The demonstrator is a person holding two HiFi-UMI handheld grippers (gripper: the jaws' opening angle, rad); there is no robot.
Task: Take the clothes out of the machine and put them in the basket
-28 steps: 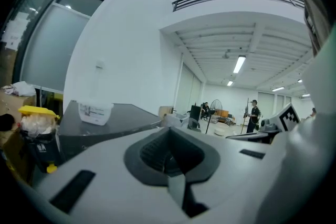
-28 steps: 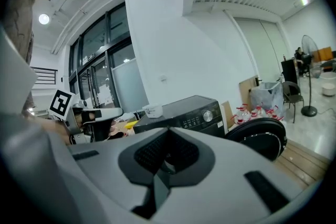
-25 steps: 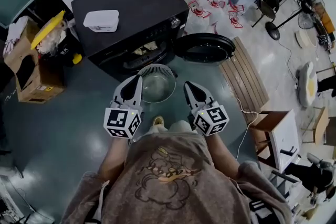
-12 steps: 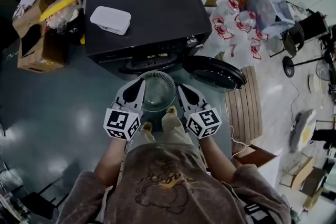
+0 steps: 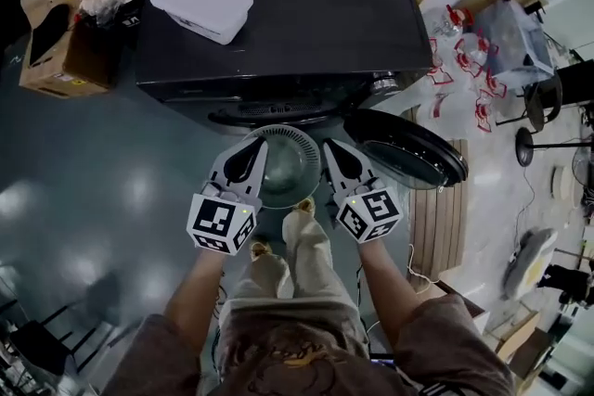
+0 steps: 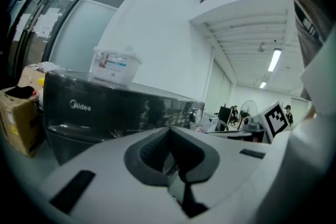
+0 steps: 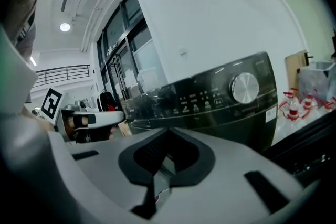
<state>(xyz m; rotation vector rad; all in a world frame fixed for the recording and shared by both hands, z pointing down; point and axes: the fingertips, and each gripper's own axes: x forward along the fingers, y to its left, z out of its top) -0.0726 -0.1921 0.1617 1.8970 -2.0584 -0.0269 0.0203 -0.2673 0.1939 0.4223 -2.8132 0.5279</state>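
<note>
A black front-loading washing machine fills the top of the head view, its round door swung open to the right. A round pale mesh basket stands on the floor in front of it. My left gripper is at the basket's left rim and my right gripper at its right rim, both shut and empty. The left gripper view looks over shut jaws at the machine's front. The right gripper view shows shut jaws before the control panel with its knob. No clothes are visible.
A white lidded box lies on the machine's top. A cardboard box with a yellow item stands at the left. Plastic bottles, a slatted wooden board and a fan stand crowd the right. The person's feet are behind the basket.
The person has stepped closer to the machine, which now fills more of the view. Both grippers have sunk and gone forward, staying either side of the basket. Both stayed shut.
</note>
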